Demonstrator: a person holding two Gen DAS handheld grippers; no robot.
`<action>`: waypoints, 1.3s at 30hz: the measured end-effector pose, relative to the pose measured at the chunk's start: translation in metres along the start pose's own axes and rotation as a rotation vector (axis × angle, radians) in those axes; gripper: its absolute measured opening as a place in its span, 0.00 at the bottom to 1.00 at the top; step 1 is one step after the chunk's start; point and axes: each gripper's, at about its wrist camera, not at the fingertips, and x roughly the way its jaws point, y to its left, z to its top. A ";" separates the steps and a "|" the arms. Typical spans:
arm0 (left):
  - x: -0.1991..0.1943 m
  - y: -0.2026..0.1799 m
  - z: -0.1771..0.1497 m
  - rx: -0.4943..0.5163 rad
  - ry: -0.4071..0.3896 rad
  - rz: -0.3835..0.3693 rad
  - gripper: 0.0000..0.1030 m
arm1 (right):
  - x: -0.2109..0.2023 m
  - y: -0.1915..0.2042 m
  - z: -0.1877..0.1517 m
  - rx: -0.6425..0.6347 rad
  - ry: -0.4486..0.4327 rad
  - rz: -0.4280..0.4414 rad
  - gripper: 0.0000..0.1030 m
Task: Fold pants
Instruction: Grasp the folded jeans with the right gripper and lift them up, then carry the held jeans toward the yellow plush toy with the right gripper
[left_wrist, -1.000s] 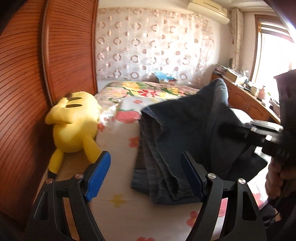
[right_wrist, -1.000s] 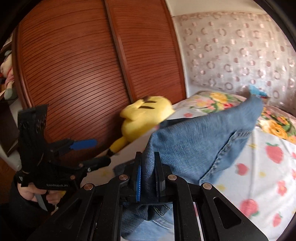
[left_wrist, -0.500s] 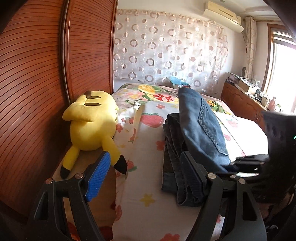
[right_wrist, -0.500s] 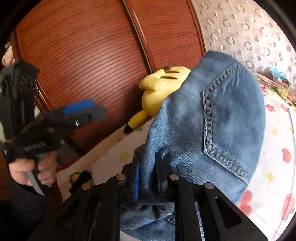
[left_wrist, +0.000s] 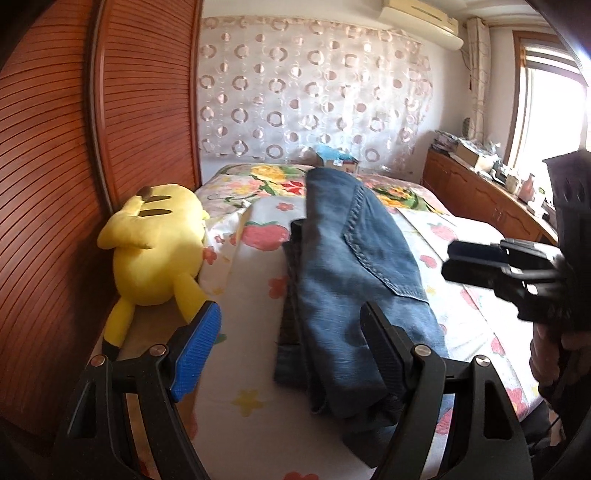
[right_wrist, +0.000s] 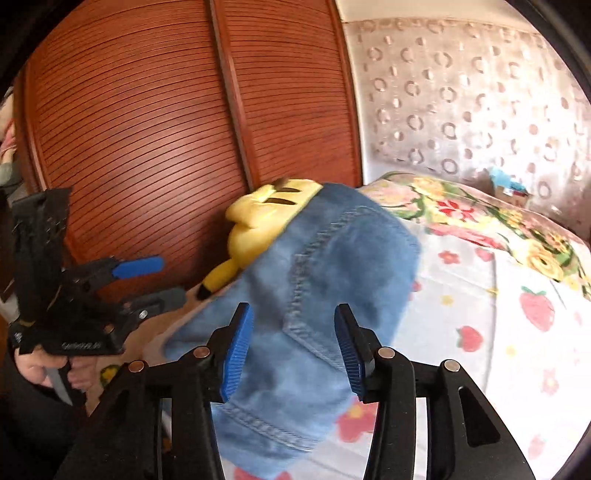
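Folded pants (left_wrist: 347, 280) on the bed (left_wrist: 251, 413)
Left gripper (left_wrist: 291, 332) jaws wide, empty; right gripper (right_wrist: 291, 350) jaws wide above the pants; yellow plush (left_wrist: 155, 247) beside the pants.

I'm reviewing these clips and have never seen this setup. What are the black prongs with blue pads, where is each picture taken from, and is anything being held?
There is no robot: a person holds a two-finger gripper in each hand, with a camera looking along its fingers. One picture is from the left gripper, the other from the right gripper. Both have their jaws open and hold nothing. Folded blue jeans lie on the flowered bed, with a yellow plush toy beside them.
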 end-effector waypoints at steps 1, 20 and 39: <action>0.003 -0.003 -0.001 0.006 0.007 -0.002 0.76 | 0.002 -0.001 0.000 0.001 0.000 -0.010 0.48; 0.031 -0.013 -0.021 0.018 0.110 -0.018 0.76 | 0.002 -0.007 0.011 -0.010 0.031 -0.087 0.61; 0.045 -0.005 -0.030 -0.011 0.164 -0.052 0.77 | 0.102 -0.069 0.075 -0.054 0.112 -0.094 0.64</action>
